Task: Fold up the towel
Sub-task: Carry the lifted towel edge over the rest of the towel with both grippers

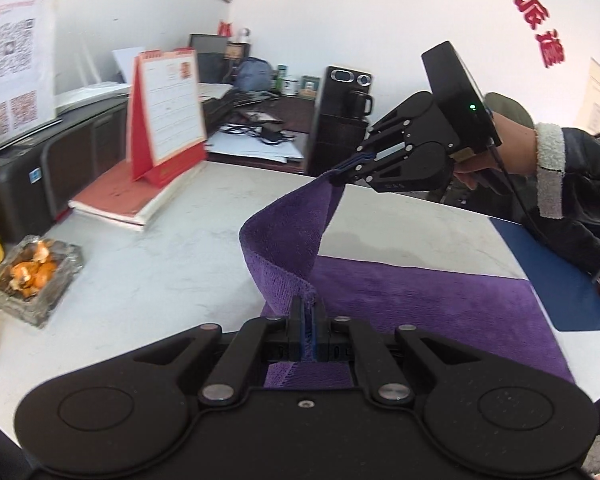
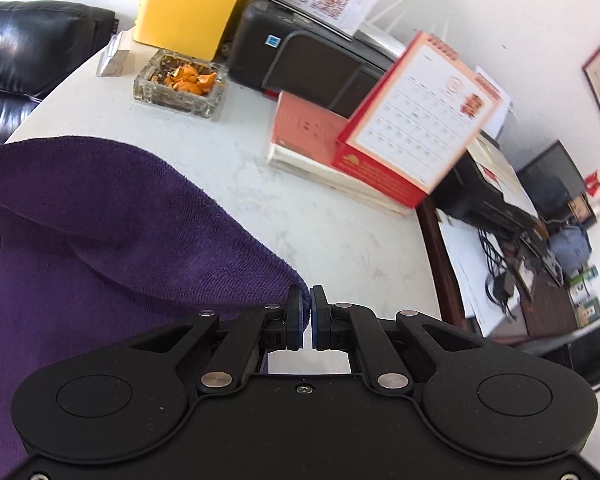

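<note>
A purple towel (image 1: 412, 304) lies on the white table (image 1: 160, 256), with one edge lifted off it. My left gripper (image 1: 308, 304) is shut on one corner of that raised edge. My right gripper (image 1: 346, 168), seen in the left wrist view, is shut on the other corner and holds it higher, above the table's far side. The raised strip sags between the two grippers. In the right wrist view the towel (image 2: 100, 232) hangs to the left from the right gripper (image 2: 307, 300), whose blue pads pinch the corner.
A glass ashtray (image 1: 34, 276) with orange peel sits at the left. A red desk calendar (image 1: 168, 120) stands on a red book (image 1: 128, 196) beside a black printer (image 1: 52, 168). A blue mat (image 1: 560, 272) lies at the right. A cluttered desk stands behind.
</note>
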`<state>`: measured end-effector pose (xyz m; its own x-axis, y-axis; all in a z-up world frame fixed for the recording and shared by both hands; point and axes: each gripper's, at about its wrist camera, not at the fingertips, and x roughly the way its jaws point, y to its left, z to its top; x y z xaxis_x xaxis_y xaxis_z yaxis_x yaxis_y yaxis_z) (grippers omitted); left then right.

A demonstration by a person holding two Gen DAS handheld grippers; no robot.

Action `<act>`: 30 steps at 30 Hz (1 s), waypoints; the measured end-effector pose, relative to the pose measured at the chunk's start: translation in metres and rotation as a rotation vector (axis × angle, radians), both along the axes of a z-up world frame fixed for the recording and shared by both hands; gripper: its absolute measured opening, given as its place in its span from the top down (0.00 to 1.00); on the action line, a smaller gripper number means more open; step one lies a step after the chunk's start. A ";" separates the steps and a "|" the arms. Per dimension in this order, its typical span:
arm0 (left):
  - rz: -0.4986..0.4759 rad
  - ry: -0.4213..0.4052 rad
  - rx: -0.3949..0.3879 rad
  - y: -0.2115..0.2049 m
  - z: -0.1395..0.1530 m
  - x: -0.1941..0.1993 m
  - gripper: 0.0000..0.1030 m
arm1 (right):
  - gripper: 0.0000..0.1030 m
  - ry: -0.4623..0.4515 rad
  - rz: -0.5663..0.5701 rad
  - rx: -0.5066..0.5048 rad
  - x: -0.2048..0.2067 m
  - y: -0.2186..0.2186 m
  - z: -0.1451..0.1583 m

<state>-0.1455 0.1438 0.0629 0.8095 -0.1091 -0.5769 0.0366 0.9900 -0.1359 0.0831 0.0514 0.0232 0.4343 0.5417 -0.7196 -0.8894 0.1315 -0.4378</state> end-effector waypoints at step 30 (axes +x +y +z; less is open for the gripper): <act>-0.244 -0.029 -0.060 -0.162 0.010 0.011 0.97 | 0.97 0.071 -0.015 0.204 -0.005 -0.199 0.022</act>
